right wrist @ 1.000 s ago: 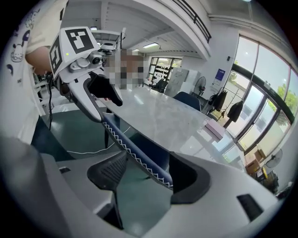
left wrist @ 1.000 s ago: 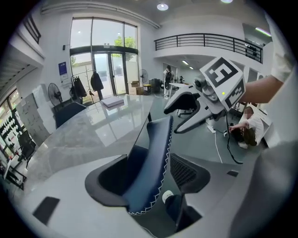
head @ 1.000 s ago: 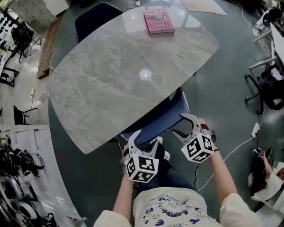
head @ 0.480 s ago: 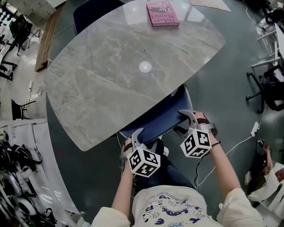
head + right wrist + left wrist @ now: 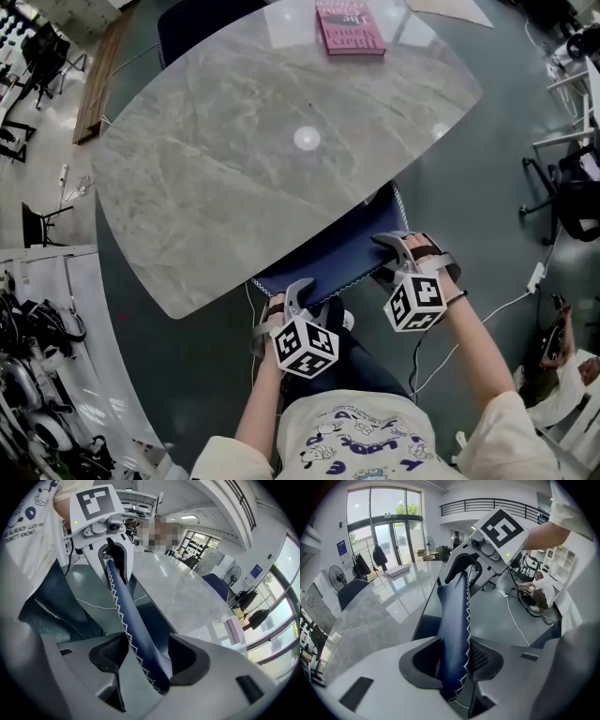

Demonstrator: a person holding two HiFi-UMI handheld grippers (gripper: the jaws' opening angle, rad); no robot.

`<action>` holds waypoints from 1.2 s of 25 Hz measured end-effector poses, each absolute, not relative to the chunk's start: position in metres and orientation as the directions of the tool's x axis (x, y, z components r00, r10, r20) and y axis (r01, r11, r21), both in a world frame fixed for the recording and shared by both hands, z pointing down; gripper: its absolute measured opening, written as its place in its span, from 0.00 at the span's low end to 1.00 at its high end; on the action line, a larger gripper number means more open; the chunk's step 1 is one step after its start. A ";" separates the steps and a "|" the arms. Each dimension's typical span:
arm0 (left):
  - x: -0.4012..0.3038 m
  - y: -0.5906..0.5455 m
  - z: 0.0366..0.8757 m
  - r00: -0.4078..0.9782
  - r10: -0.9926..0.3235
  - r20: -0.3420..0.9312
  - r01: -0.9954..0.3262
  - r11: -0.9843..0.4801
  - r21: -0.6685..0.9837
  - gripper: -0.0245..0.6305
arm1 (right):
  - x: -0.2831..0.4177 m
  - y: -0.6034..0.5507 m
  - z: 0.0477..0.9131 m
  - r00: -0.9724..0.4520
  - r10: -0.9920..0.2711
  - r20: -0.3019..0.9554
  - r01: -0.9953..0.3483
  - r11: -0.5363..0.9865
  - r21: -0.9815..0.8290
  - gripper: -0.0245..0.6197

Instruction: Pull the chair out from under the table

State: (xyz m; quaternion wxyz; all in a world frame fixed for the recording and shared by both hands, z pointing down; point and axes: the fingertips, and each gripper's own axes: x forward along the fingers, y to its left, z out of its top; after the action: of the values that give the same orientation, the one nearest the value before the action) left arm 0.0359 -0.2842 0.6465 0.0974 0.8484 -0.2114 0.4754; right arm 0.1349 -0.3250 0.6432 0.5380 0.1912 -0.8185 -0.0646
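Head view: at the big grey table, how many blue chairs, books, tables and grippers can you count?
Blue chairs: 2, near chair, far chair
Books: 1, pink book
Tables: 1, grey table
Grippers: 2, left gripper, right gripper
Total: 6
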 end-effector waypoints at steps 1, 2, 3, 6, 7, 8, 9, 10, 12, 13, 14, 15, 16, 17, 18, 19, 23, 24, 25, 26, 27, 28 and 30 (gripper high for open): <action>0.036 -0.284 0.647 0.462 -0.260 0.848 -0.448 -0.894 -0.030 0.26 | 0.134 -0.324 0.643 -0.354 -0.372 0.858 -0.221 0.925 0.310 0.46; 0.037 -0.284 0.647 0.464 -0.253 0.849 -0.443 -0.896 -0.025 0.26 | 0.134 -0.324 0.644 -0.358 -0.362 0.861 -0.199 0.930 0.308 0.45; 0.037 -0.283 0.647 0.466 -0.249 0.849 -0.439 -0.898 -0.022 0.25 | 0.134 -0.323 0.645 -0.359 -0.351 0.865 -0.177 0.935 0.306 0.43; 0.037 -0.283 0.648 0.469 -0.247 0.848 -0.432 -0.901 -0.023 0.25 | 0.133 -0.321 0.648 -0.355 -0.317 0.880 -0.102 0.948 0.301 0.36; 0.036 -0.283 0.648 0.469 -0.248 0.848 -0.431 -0.902 -0.025 0.24 | 0.132 -0.320 0.648 -0.351 -0.306 0.885 -0.075 0.951 0.299 0.33; 0.036 -0.283 0.648 0.469 -0.248 0.848 -0.430 -0.902 -0.026 0.24 | 0.132 -0.319 0.649 -0.346 -0.295 0.891 -0.049 0.954 0.297 0.30; 0.036 -0.284 0.648 0.469 -0.247 0.848 -0.429 -0.903 -0.026 0.24 | 0.132 -0.318 0.650 -0.341 -0.285 0.896 -0.025 0.955 0.295 0.28; 0.036 -0.284 0.649 0.468 -0.245 0.849 -0.426 -0.904 -0.026 0.24 | 0.132 -0.317 0.650 -0.337 -0.277 0.900 -0.005 0.956 0.292 0.26; 0.036 -0.283 0.649 0.468 -0.240 0.851 -0.419 -0.907 -0.026 0.23 | 0.131 -0.317 0.651 -0.332 -0.264 0.906 0.022 0.958 0.287 0.23; 0.036 -0.283 0.648 0.466 -0.239 0.851 -0.416 -0.909 -0.027 0.22 | 0.131 -0.317 0.651 -0.329 -0.260 0.908 0.029 0.958 0.285 0.22; 0.036 -0.283 0.648 0.464 -0.240 0.853 -0.415 -0.909 -0.030 0.22 | 0.131 -0.317 0.651 -0.327 -0.256 0.910 0.035 0.959 0.282 0.21; 0.036 -0.283 0.648 0.459 -0.240 0.855 -0.414 -0.910 -0.033 0.22 | 0.131 -0.316 0.651 -0.325 -0.252 0.912 0.038 0.960 0.278 0.20; 0.037 -0.282 0.648 0.455 -0.241 0.857 -0.413 -0.910 -0.037 0.21 | 0.132 -0.316 0.651 -0.322 -0.247 0.914 0.041 0.961 0.275 0.20; 0.037 -0.282 0.648 0.451 -0.240 0.859 -0.411 -0.911 -0.038 0.20 | 0.132 -0.316 0.651 -0.321 -0.243 0.915 0.044 0.962 0.271 0.19; 0.037 -0.281 0.649 0.449 -0.238 0.861 -0.409 -0.912 -0.039 0.20 | 0.132 -0.316 0.651 -0.319 -0.239 0.917 0.047 0.962 0.267 0.19; 0.037 -0.281 0.649 0.447 -0.236 0.863 -0.406 -0.913 -0.039 0.19 | 0.132 -0.315 0.651 -0.318 -0.236 0.918 0.049 0.963 0.264 0.19; 0.036 -0.277 0.650 0.433 -0.233 0.871 -0.396 -0.917 -0.049 0.18 | 0.131 -0.311 0.652 -0.313 -0.218 0.924 0.052 0.968 0.246 0.18; 0.036 -0.276 0.650 0.429 -0.233 0.873 -0.394 -0.918 -0.052 0.18 | 0.131 -0.309 0.652 -0.313 -0.215 0.925 0.052 0.969 0.242 0.18; 0.036 -0.274 0.650 0.425 -0.234 0.874 -0.392 -0.918 -0.055 0.18 | 0.131 -0.307 0.652 -0.313 -0.213 0.926 0.051 0.969 0.240 0.18; 0.036 -0.273 0.650 0.422 -0.235 0.876 -0.391 -0.919 -0.058 0.18 | 0.132 -0.305 0.652 -0.314 -0.213 0.925 0.049 0.970 0.240 0.18; 0.036 -0.271 0.650 0.419 -0.236 0.877 -0.390 -0.919 -0.060 0.18 | 0.132 -0.303 0.652 -0.315 -0.214 0.925 0.046 0.970 0.240 0.18; 0.037 -0.269 0.649 0.417 -0.234 0.878 -0.389 -0.919 -0.060 0.18 | 0.132 -0.300 0.651 -0.316 -0.213 0.924 0.045 0.970 0.239 0.18; 0.038 -0.261 0.648 0.414 -0.229 0.881 -0.387 -0.920 -0.057 0.18 | 0.134 -0.293 0.650 -0.317 -0.206 0.926 0.048 0.971 0.232 0.18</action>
State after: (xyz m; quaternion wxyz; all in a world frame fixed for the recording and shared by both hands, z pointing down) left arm 0.0378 -0.2613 0.6482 0.0775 0.8372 -0.1839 0.5091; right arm 0.1336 -0.2927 0.6503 0.5823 0.0490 -0.8041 -0.1090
